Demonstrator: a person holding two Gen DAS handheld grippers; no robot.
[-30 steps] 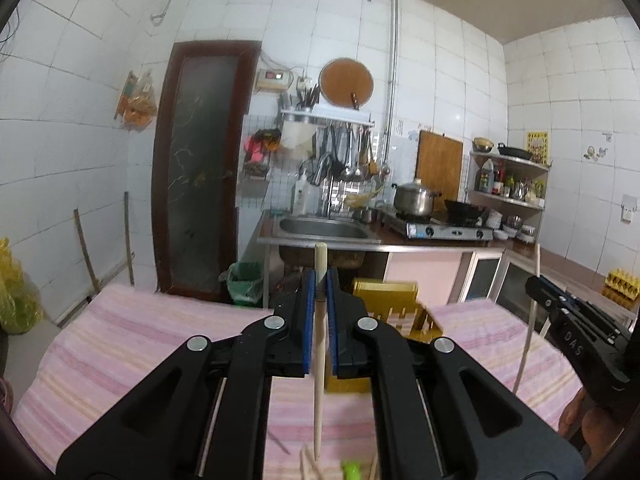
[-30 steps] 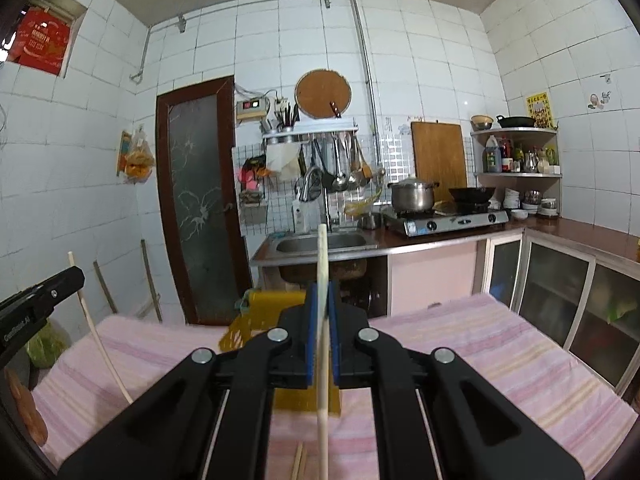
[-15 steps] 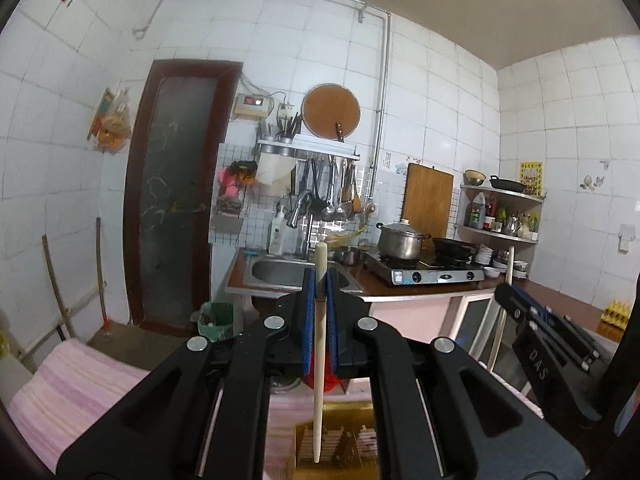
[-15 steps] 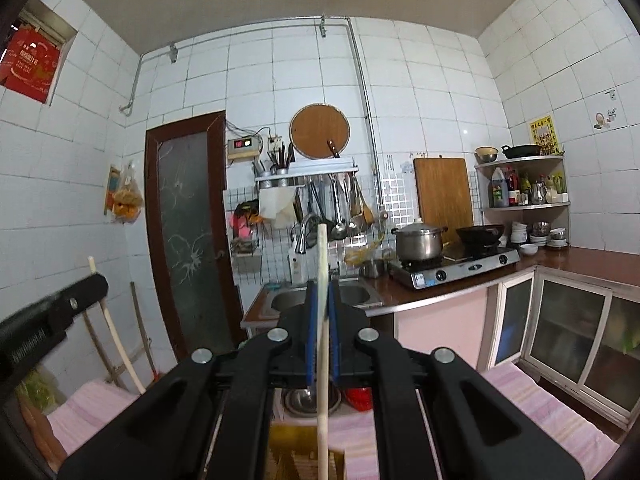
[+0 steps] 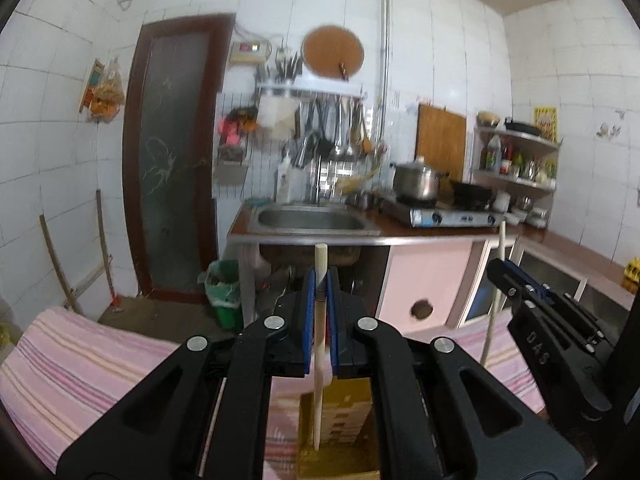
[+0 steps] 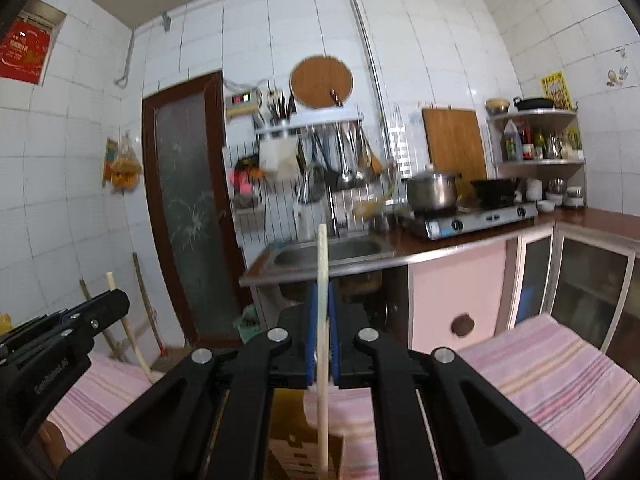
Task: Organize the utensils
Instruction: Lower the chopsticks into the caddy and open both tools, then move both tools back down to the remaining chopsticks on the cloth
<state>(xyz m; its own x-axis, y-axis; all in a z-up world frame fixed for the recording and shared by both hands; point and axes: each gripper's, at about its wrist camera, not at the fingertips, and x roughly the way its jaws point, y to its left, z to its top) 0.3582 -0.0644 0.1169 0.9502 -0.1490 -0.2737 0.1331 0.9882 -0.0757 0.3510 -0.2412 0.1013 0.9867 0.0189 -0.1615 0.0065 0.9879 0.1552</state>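
My left gripper [image 5: 320, 292] is shut on a pale wooden chopstick [image 5: 319, 360] held upright, its lower tip over the yellow slotted utensil holder [image 5: 340, 432]. My right gripper [image 6: 321, 304] is shut on a second wooden chopstick [image 6: 322, 360], also upright, its lower end over the same yellow holder [image 6: 296, 448]. Each gripper shows in the other's view: the right one [image 5: 536, 320] at right with its chopstick [image 5: 494, 292], the left one [image 6: 68, 336] at left with its chopstick [image 6: 128, 328].
The holder stands on a table with a pink striped cloth [image 5: 80, 368]. Beyond are a sink counter [image 5: 312, 220], a gas stove with a pot [image 5: 416, 184], a dark door [image 5: 172, 152] and a green bin [image 5: 224, 292].
Both grippers tilted up half a second ago, losing most of the table, and have now tipped back down; the yellow holder sits right under both chopsticks. Both stay shut on their chopsticks.
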